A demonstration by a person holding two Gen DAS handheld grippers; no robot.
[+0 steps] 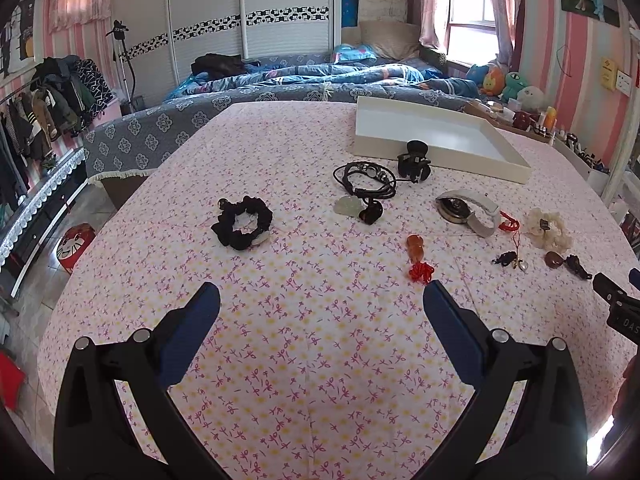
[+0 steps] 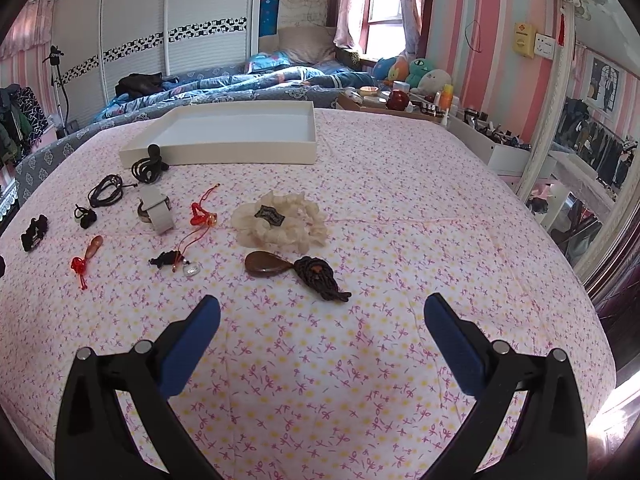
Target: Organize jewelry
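- Right wrist view shows the right gripper hovering over the near part of the pink floral tablecloth, blue-padded fingers spread wide, holding nothing.
- Left wrist view shows the left gripper in the same way: jaws wide apart, empty, above bare cloth.
- Nothing is picked up yet, so the step in hand looks like choosing a first piece; the closest to the right gripper is the brown teardrop pendant with a dark knotted cord, lying flat just ahead of the fingers.
- To do it well, I would come straight down, straddle the thick knotted part and close slowly, since the smooth flat stone could slip and the cloth may bunch.
- Just beyond it lies the cream ruffled scrunchie with a dark label, soft and easy to pinch.
- Left of these, toward the middle, sit a small black charm on red cord and an orange bead pendant with a red knot.
- Farther on: a black ruffled scrunchie, a grey-strapped watch, a coiled black cord necklace and a black claw clip.
- At the far edge, the shallow white tray stands empty, the clip touching its near wall.
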